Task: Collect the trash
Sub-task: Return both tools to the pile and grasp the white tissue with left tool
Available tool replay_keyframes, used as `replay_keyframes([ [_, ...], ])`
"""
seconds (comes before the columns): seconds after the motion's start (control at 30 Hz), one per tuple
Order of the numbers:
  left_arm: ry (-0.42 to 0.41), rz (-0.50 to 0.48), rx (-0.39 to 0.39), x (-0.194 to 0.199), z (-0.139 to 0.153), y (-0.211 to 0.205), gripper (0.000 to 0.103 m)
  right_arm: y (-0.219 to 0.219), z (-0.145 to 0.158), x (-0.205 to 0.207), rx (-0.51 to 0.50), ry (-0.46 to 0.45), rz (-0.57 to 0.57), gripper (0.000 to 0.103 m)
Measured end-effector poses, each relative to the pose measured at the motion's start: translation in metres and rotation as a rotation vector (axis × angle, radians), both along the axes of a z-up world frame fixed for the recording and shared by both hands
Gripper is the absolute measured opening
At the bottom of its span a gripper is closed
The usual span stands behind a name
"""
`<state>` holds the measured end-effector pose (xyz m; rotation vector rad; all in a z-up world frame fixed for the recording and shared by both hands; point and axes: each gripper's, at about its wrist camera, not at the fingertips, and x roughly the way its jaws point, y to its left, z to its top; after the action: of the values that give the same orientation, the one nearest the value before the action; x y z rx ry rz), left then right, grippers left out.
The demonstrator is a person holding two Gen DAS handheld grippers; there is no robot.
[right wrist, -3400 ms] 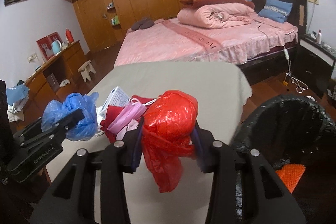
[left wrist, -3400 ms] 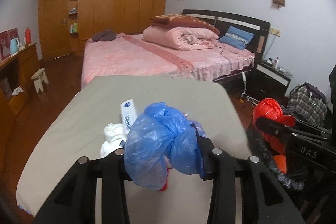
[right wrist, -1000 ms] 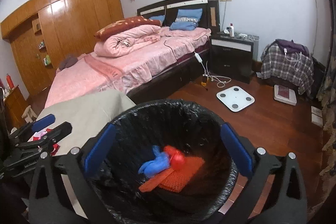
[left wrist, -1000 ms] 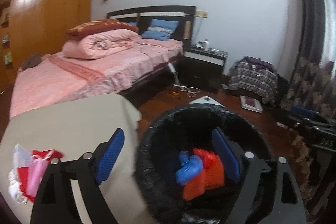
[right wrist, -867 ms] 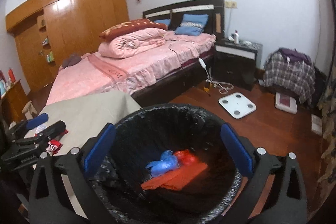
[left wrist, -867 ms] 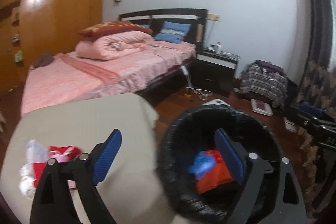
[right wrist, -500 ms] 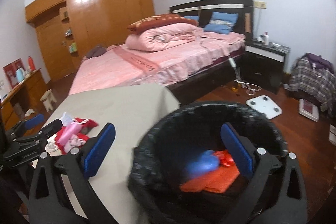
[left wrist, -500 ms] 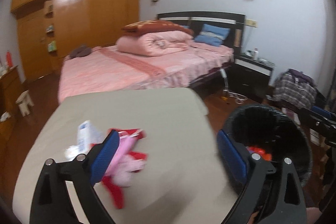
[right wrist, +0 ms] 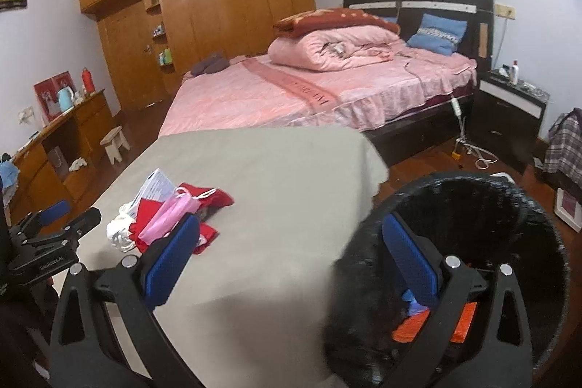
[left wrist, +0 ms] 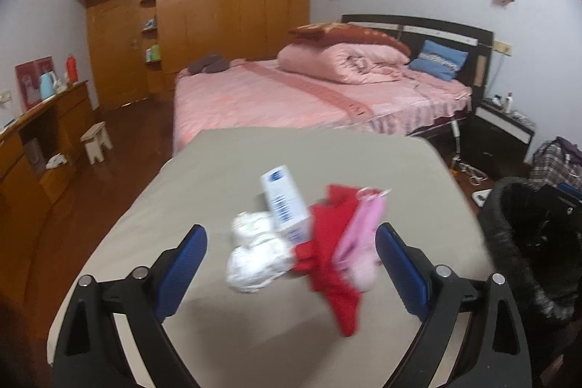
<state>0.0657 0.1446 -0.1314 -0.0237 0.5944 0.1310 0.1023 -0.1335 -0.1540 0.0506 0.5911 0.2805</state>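
Both grippers swung back from trash bin (right wrist: 473,206) to table (left wrist: 291,151), left gripper (left wrist: 291,264) spread wide and empty above trash pile (left wrist: 302,242) on table, right gripper (right wrist: 287,253) released, empty, straddling table edge beside bin.

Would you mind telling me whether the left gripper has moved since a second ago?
Yes. The left gripper has swung away from the black-lined bin, which now sits at the view's right edge, and frames the trash pile on the grey table.
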Motion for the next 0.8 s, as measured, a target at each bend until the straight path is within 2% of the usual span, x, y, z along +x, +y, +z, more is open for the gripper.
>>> replay_keyframes([
  [0.27, 0.067, 0.056, -0.022, 0.014, -0.034, 0.033, 0.087, 0.036, -0.024, 0.016, -0.039, 0.030, 0.037, 0.098],
  [0.57, 0.140, 0.024, -0.073, 0.036, -0.062, 0.044, 0.078, 0.047, -0.046, 0.025, -0.075, 0.079, 0.046, 0.098],
  [0.63, 0.155, 0.014, -0.089, 0.040, -0.068, 0.047, 0.074, 0.047, -0.048, 0.026, -0.081, 0.085, 0.046, 0.098],
  [0.73, 0.178, -0.011, -0.138, 0.044, -0.073, 0.049, 0.054, 0.049, -0.052, 0.028, -0.092, 0.093, 0.051, 0.098],
  [0.77, 0.183, -0.026, -0.156, 0.044, -0.075, 0.049, 0.044, 0.050, -0.053, 0.028, -0.093, 0.095, 0.052, 0.098],
  [0.8, 0.182, -0.037, -0.167, 0.043, -0.076, 0.049, 0.040, 0.051, -0.054, 0.029, -0.095, 0.098, 0.053, 0.098],
])
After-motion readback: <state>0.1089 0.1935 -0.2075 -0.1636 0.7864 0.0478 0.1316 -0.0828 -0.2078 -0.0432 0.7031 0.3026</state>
